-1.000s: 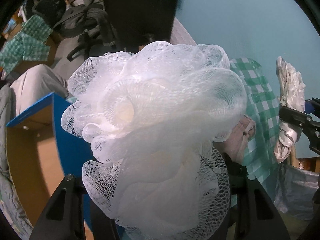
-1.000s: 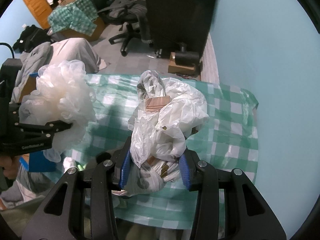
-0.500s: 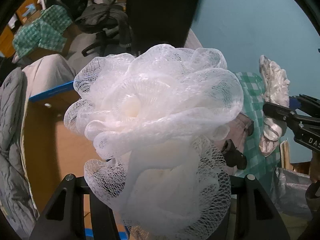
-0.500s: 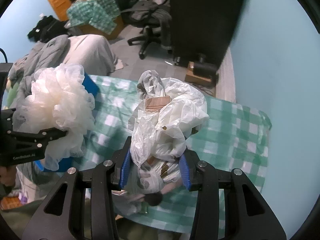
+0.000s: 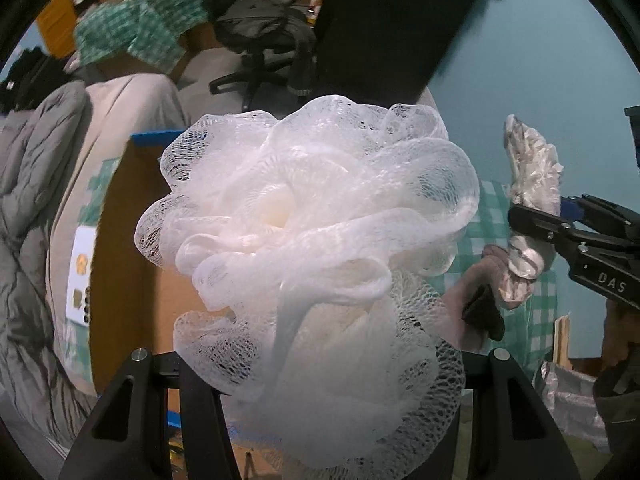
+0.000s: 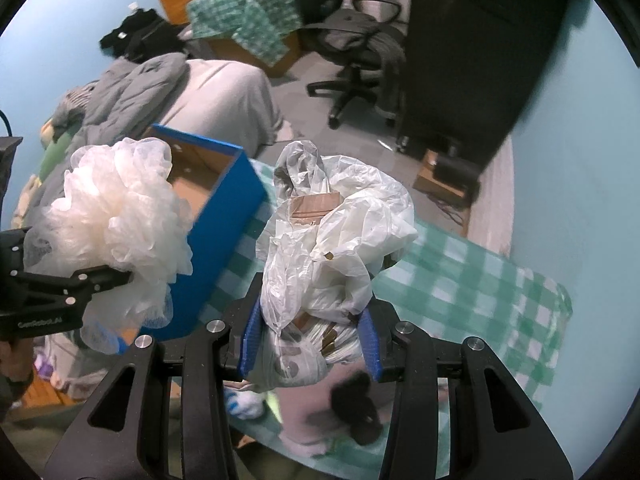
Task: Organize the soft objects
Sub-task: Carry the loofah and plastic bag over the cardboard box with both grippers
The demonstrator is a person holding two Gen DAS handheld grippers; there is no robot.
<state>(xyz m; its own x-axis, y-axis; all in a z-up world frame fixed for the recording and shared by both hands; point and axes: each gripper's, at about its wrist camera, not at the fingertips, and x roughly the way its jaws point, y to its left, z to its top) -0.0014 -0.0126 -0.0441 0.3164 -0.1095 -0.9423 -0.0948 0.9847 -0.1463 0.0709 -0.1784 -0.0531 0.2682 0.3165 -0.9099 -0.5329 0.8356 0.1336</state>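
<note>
Mesh, white and ruffled, fills the left gripper: a bath pouf bunched into loose loops, roughly round with no clear long axis, clamped low down between the fingers and held in the air just beside the open top of a blue cardboard box. In the right gripper a crumpled white plastic bag stands upright, its long axis running up from the blue pads that squeeze its lower part; its twisted top points upward, and brown cardboard and some packets show through the thin film. Both are held above a table covered with a green-and-white checked cloth, where a pinkish soft thing with a dark patch lies blurred under the bag. The box sits at the cloth's left edge. Beyond are a bed with grey bedding, a black office chair, a tall black cabinet and pale blue walls.
</note>
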